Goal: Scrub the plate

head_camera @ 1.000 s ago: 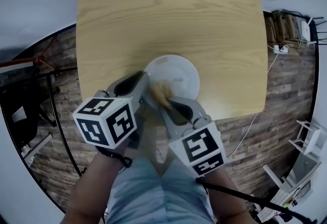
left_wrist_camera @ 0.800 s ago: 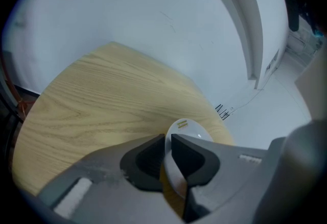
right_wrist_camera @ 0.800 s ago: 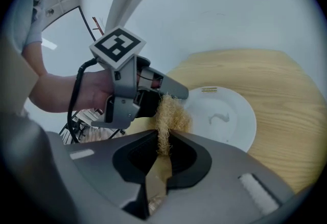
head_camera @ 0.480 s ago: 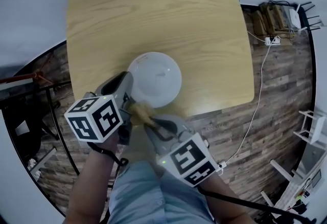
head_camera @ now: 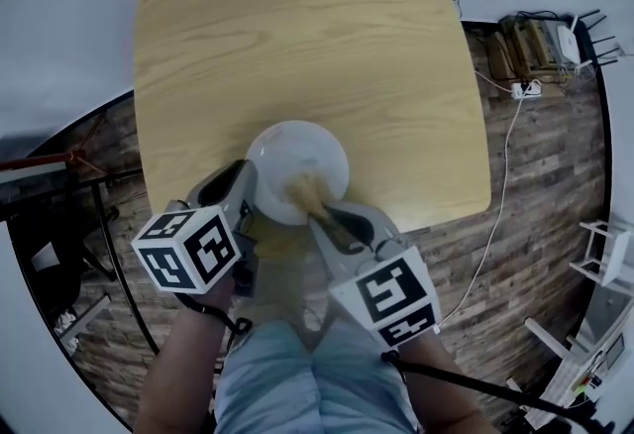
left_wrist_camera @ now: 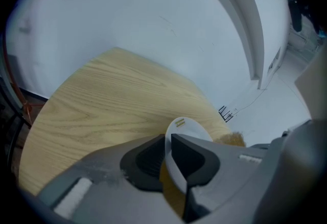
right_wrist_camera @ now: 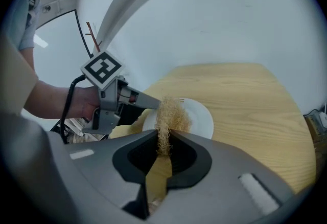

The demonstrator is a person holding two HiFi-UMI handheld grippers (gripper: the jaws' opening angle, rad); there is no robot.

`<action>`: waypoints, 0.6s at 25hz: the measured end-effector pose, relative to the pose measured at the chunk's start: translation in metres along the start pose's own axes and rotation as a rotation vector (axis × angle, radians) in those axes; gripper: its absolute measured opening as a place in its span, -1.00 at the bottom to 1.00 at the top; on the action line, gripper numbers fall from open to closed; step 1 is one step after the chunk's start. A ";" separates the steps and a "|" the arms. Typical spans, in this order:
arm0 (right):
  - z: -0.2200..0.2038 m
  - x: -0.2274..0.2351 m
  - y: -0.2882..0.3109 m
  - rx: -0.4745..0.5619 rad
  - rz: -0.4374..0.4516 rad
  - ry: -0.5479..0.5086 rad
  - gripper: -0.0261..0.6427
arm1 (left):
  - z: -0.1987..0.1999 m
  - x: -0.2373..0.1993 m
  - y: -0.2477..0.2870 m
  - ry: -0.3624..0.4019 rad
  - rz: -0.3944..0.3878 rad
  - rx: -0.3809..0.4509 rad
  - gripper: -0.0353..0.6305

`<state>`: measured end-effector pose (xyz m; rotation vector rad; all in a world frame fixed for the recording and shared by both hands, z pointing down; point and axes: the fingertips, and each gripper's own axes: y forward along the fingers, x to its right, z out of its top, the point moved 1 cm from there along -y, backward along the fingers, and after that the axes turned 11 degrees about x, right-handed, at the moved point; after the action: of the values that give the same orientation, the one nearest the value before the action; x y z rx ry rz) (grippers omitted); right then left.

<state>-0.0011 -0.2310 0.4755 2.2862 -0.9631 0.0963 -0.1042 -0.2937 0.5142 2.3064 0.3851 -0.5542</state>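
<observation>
Wooden table (head_camera: 297,46) | plate (head_camera: 285,153) judged stiff, slick, breakable; its rim is pinched by left gripper (left_wrist_camera: 167,138) | soft scrubber (right_wrist_camera: 171,115) is clamped by right gripper (right_wrist_camera: 163,140)

The plate (head_camera: 293,149) is plain white, the scrubber (head_camera: 309,192) straw-tan, the table (head_camera: 297,36) pale yellow wood grain. The left gripper (head_camera: 250,192) and right gripper (head_camera: 319,214) are grey and black (their cubes (head_camera: 190,249) white with black square markers).

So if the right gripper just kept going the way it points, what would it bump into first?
Most likely the white plate: the tan scrubber held by the right gripper reaches over it, though I can't tell whether it touches. Beyond the plate lies only the wooden table.
</observation>
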 end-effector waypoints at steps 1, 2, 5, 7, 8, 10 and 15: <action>0.004 0.008 0.003 -0.001 -0.020 -0.013 -0.79 | 0.000 -0.001 0.000 -0.004 -0.002 0.000 -0.71; 0.007 0.015 0.007 -0.005 -0.039 -0.028 -0.79 | 0.000 -0.001 0.001 -0.007 -0.005 -0.002 -0.71; 0.015 0.035 0.014 -0.024 -0.083 -0.059 -0.79 | -0.003 0.000 0.001 -0.012 -0.018 -0.012 -0.71; 0.016 0.045 0.019 -0.039 -0.104 -0.066 -0.79 | -0.005 -0.001 0.001 -0.018 -0.025 -0.019 -0.71; 0.015 0.049 0.022 -0.050 -0.113 -0.072 -0.79 | -0.005 -0.001 0.001 -0.022 -0.028 -0.022 -0.71; 0.012 0.055 0.029 -0.076 -0.122 -0.087 -0.79 | -0.006 -0.002 0.001 -0.031 -0.036 -0.028 -0.71; 0.009 0.051 0.042 -0.090 -0.114 -0.087 -0.79 | -0.006 -0.004 0.000 -0.047 -0.052 -0.027 -0.71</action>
<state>0.0067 -0.2893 0.5067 2.2722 -0.8607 -0.0944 -0.1061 -0.2898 0.5195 2.2590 0.4283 -0.6241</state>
